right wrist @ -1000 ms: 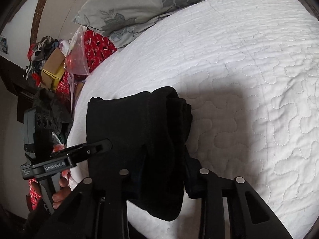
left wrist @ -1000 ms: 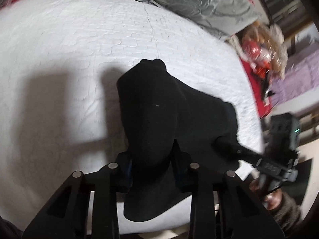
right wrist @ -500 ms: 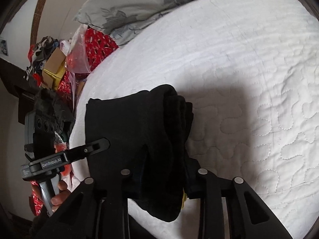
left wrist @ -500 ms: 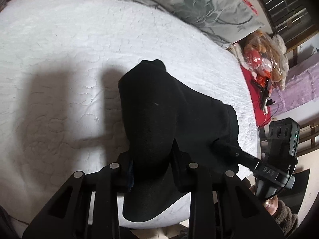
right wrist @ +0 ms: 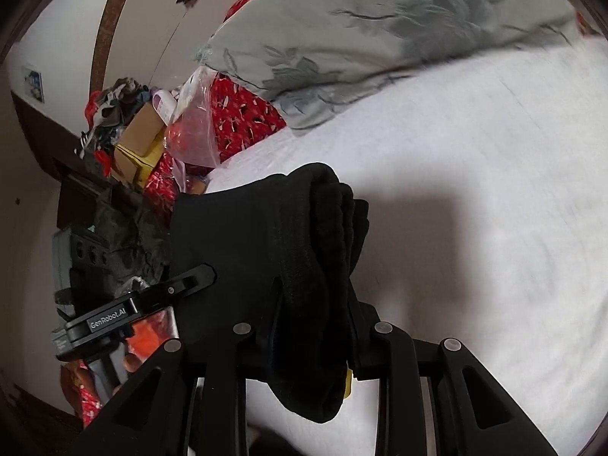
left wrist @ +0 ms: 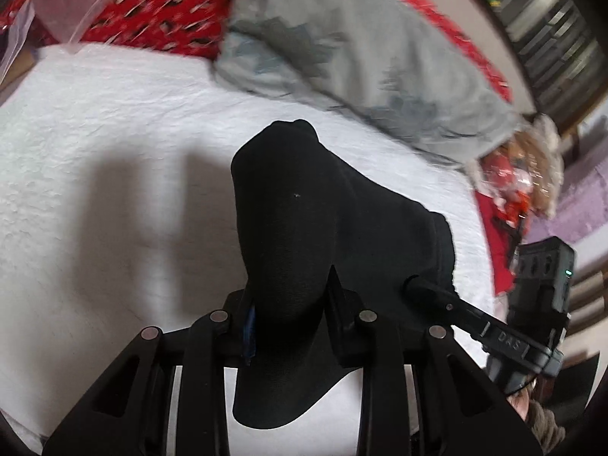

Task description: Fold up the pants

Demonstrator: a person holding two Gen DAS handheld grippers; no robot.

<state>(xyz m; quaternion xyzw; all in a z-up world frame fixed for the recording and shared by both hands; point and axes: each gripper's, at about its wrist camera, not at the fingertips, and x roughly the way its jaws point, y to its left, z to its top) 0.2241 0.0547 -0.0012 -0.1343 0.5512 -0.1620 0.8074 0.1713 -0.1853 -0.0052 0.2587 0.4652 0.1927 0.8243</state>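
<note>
The black pants (left wrist: 304, 228) are a folded bundle held up over the white quilted bed (left wrist: 95, 190). My left gripper (left wrist: 290, 304) is shut on one end of the bundle, with cloth bulging up between its jaws and hanging below. At the bundle's other end my right gripper (right wrist: 315, 304) is shut on the thick stacked layers of the pants (right wrist: 266, 235). Each gripper shows in the other's view: the right gripper (left wrist: 414, 285) at the far side of the cloth, the left gripper (right wrist: 207, 273) likewise. The fingertips are hidden by cloth.
A grey flowered pillow (left wrist: 361, 57) lies at the head of the bed over red patterned bedding (left wrist: 159, 19). Off the bed's side stand boxes and clothes (right wrist: 129, 129) and a plastic bag (right wrist: 197, 133). A hand (right wrist: 129, 361) grips the left tool's handle.
Both grippers have lifted the folded pants and carried them toward the pillow end of the bed. The pillow and red bedding now fill more of both views. Both grips are unchanged.
</note>
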